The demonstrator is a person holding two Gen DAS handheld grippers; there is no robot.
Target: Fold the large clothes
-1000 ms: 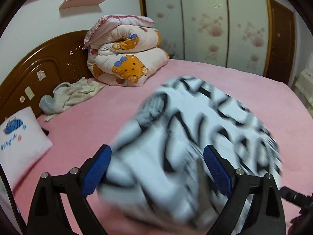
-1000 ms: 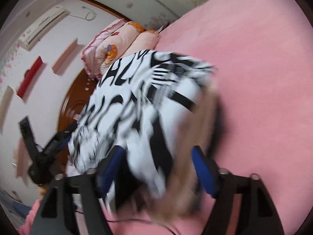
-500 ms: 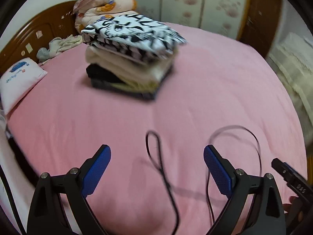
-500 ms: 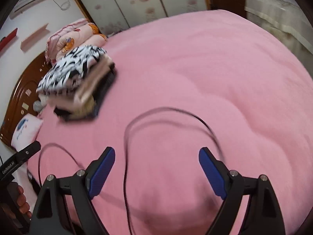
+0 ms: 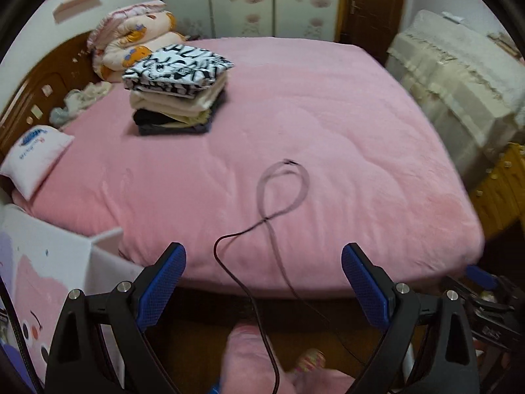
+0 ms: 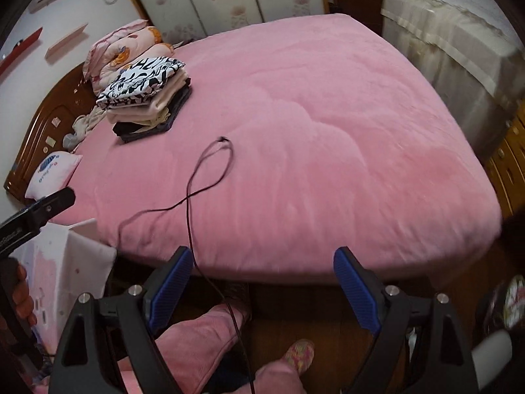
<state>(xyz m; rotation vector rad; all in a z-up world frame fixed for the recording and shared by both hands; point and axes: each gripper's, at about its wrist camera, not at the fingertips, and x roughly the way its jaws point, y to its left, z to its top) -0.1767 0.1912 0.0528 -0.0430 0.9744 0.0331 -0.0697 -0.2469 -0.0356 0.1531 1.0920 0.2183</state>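
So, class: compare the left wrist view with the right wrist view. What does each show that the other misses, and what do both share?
Only the left wrist view shows the open left gripper from behind its own blue pads.

Only the right wrist view shows the open right gripper, a long red wall shelf, and a hand gripping a black handle at the left edge.

Both share the pink bed cover, the stack of folded clothes topped by a black-and-white printed garment, the loose thin black cable and the white printed pillow.
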